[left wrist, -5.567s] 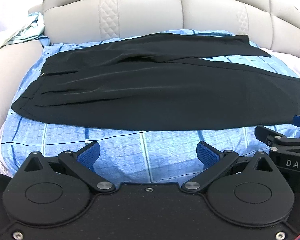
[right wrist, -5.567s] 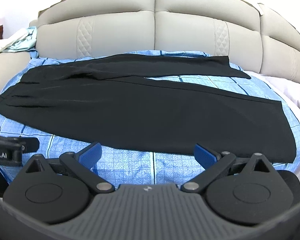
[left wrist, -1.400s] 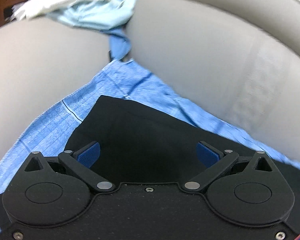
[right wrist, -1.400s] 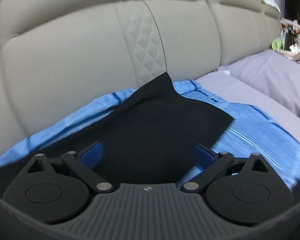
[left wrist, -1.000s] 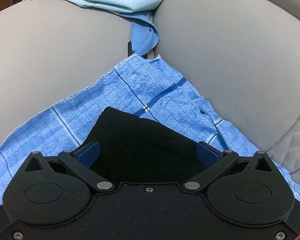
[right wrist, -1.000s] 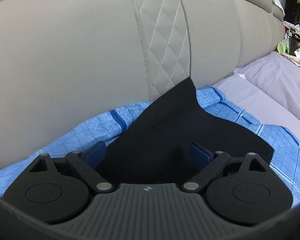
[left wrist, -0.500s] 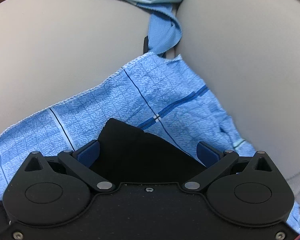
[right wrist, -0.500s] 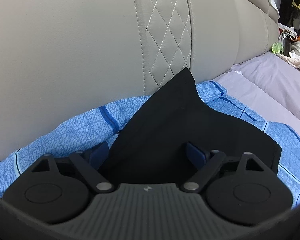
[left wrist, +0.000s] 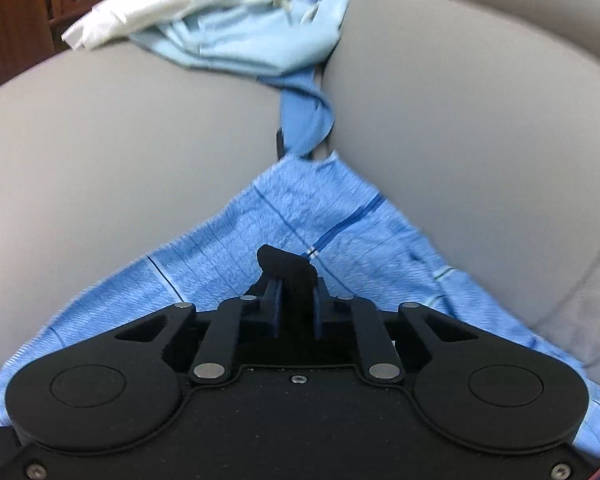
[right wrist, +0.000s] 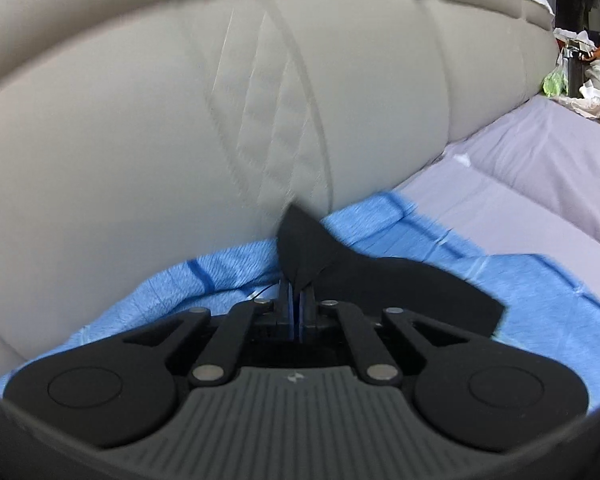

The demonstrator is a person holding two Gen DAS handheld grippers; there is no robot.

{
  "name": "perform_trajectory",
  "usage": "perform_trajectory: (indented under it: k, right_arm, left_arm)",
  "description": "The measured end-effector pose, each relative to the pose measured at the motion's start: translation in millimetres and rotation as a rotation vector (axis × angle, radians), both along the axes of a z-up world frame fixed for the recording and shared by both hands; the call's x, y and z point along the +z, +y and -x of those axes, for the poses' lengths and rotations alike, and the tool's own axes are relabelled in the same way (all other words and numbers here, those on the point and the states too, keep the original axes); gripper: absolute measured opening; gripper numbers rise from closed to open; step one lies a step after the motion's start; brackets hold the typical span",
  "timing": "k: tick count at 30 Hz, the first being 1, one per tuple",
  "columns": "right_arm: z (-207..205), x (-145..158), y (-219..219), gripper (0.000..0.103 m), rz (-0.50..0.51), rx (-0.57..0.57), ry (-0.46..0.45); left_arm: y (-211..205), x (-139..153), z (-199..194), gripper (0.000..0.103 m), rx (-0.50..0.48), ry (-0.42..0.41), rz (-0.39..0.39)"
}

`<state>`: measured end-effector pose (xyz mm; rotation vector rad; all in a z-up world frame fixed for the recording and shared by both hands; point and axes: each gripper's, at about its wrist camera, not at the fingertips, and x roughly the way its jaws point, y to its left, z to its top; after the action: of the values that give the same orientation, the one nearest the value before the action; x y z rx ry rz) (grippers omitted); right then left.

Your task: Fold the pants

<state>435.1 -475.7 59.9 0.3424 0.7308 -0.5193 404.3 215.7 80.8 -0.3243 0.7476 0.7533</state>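
The black pants lie on a blue checked sheet. In the left wrist view my left gripper is shut on a bunched corner of the pants, and a fold of black cloth sticks up above the fingertips. In the right wrist view my right gripper is shut on another corner of the pants. That corner stands up as a pointed flap, and more black cloth trails off to the right over the sheet. The rest of the pants is hidden below both grippers.
A grey padded headboard rises close behind both grippers. A light blue cloth and a white cloth lie on the cushion top at the far left. A lilac bed surface extends to the right, with clutter beyond it.
Both grippers have shut on corners of the pants, which were lying flat between open fingers before. Both have lifted a little, and the cloth now stands bunched above the fingertips.
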Motion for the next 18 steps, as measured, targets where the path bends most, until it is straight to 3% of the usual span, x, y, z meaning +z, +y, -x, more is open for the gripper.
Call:
perform_trajectory:
  k: [5, 9, 13, 18]
  right_arm:
    - [64, 32, -21, 0.005, -0.036, -0.017, -0.090]
    - [140, 44, -25, 0.005, -0.012, -0.065, -0.164]
    - [221, 37, -21, 0.005, 0.013, -0.132, -0.205]
    - [299, 13, -14, 0.005, 0.025, -0.195, -0.175]
  left_arm:
    - [-16, 37, 40, 0.011, -0.083, -0.055, -0.015]
    - [-23, 54, 84, 0.009, -0.135, -0.087, -0.014]
    - [-26, 58, 135, 0.008, -0.171, -0.100, -0.004]
    - [-24, 49, 190, 0.008, -0.209, -0.080, -0.012]
